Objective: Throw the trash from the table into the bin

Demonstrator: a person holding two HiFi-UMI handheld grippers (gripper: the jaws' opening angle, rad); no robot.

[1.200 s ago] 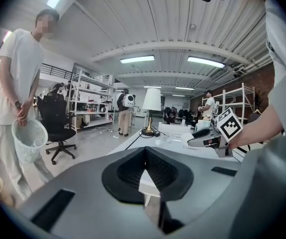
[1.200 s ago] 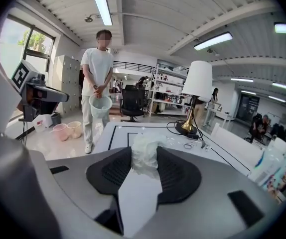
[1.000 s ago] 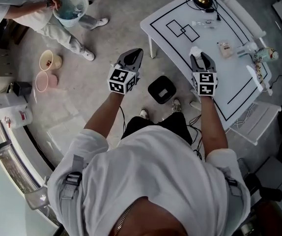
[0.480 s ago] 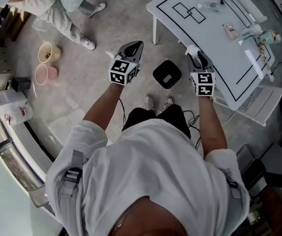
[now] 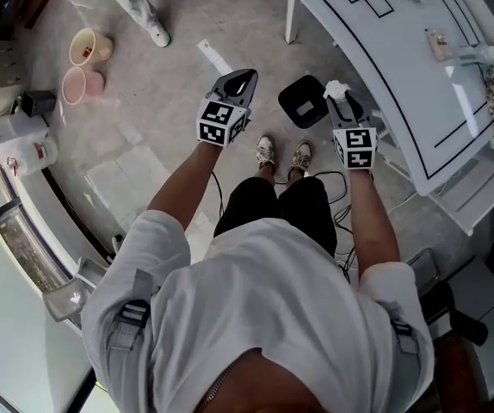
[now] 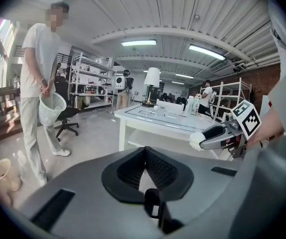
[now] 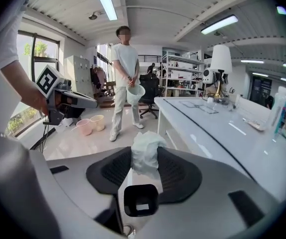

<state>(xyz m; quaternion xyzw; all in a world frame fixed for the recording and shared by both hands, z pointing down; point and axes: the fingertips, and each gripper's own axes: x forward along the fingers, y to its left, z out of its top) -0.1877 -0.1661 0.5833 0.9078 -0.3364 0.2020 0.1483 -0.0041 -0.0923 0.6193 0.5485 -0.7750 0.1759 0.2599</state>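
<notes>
Head view looks steeply down on a person in a white T-shirt, both arms stretched forward with a gripper in each hand. The right gripper (image 5: 344,101) is clamped on a crumpled white tissue (image 5: 334,88); the right gripper view shows the wad pinched between the two dark pads and sticking up past their tips. From above, that tissue sits just beside the right edge of the black bin (image 5: 304,101), which stands on the concrete floor near the person's shoes (image 5: 267,151). How high the tissue is above the bin cannot be told. The left gripper (image 5: 243,77) is clenched on nothing, its pads pressed together in the left gripper view, and it hangs over bare floor to the left of the bin. The white table (image 5: 402,76), marked with black lines, fills the upper right, close to the right gripper. Two pale buckets (image 5: 82,83) stand on the floor well off to the left. In both gripper views another person (image 7: 125,78) stands farther back, holding a white basket (image 7: 135,92).
</notes>
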